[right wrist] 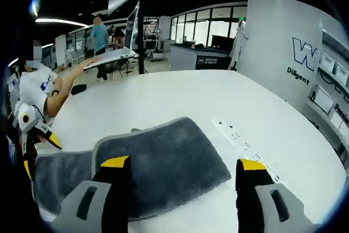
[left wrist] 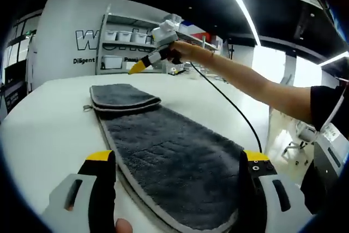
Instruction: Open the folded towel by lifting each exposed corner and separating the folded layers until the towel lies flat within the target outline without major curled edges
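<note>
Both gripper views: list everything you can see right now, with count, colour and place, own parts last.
Towel: one, dark grey, lying lengthwise on the table, far end folded over onto itself.
Table: one, white, under the towel.
Power sockets: one white strip set in the tabletop, beside the towel.
Shelving with white bins: one unit, behind the table.
People: a few in the background, at other desks.
Left gripper: jaws open, over the towel's near end.
Right gripper: jaws open, over the folded end.
</note>
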